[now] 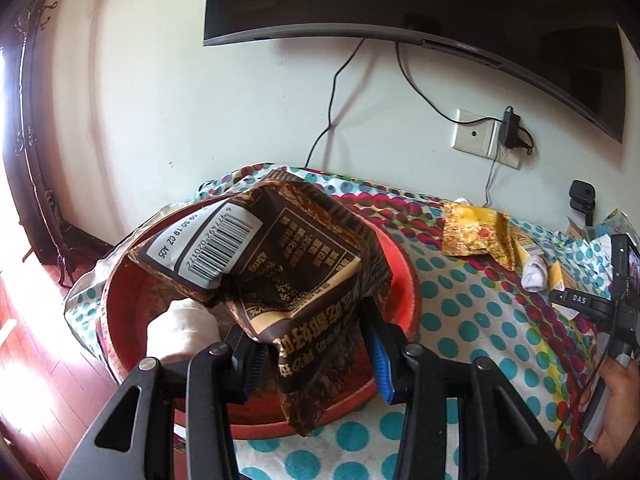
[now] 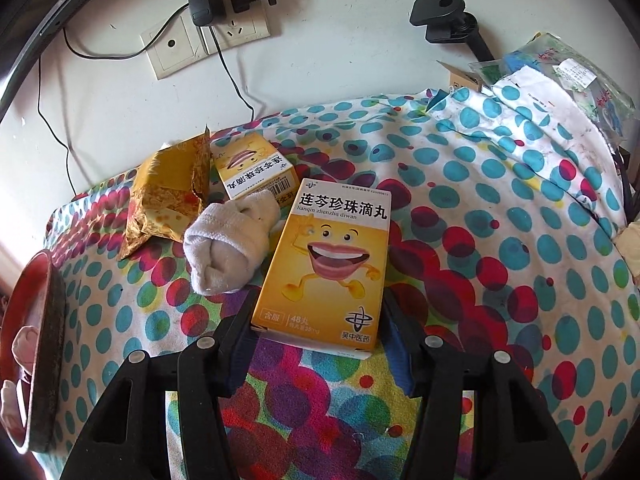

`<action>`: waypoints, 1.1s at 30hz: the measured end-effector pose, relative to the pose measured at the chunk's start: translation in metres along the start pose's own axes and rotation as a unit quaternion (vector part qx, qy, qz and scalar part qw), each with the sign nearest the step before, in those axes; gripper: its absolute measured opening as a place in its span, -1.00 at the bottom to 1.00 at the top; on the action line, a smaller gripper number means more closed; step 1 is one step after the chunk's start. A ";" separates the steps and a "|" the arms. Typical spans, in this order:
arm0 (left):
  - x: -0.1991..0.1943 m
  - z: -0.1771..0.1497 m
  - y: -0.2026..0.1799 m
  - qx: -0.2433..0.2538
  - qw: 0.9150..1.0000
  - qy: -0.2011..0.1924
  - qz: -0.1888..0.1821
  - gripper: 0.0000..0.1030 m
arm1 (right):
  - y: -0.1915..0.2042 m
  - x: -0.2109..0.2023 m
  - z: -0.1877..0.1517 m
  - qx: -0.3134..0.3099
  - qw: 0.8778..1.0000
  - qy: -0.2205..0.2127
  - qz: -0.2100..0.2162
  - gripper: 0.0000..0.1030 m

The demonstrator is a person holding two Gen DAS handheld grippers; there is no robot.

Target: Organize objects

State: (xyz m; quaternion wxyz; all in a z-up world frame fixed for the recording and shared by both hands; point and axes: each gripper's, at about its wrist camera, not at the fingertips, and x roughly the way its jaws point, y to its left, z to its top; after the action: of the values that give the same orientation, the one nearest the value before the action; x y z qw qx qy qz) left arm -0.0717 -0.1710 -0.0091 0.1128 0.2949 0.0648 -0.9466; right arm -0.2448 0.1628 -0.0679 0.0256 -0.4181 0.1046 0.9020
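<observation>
My left claw grips a brown snack packet over the red basin. My right claw clamps a yellow medicine box lying on the dotted surface, beside a rolled sock.

Each gripper is built from black angular arms with triangular cut-outs, joined by round silver screws. Blue ribbed pads are fitted inside the fingers; on the right gripper they are perhaps shadowed.
</observation>
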 end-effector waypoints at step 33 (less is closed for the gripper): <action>0.129 0.061 0.069 -0.024 0.983 0.120 0.137 -0.14 | -0.006 0.000 -0.003 0.017 0.998 -0.003 0.057 0.08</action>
State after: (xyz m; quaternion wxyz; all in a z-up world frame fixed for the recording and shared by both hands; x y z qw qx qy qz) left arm -0.1905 -0.2722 -0.0371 0.2402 0.4099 0.0596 -0.8779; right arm -0.2414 0.1684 -0.0712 -0.0187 -0.4083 0.1441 0.9012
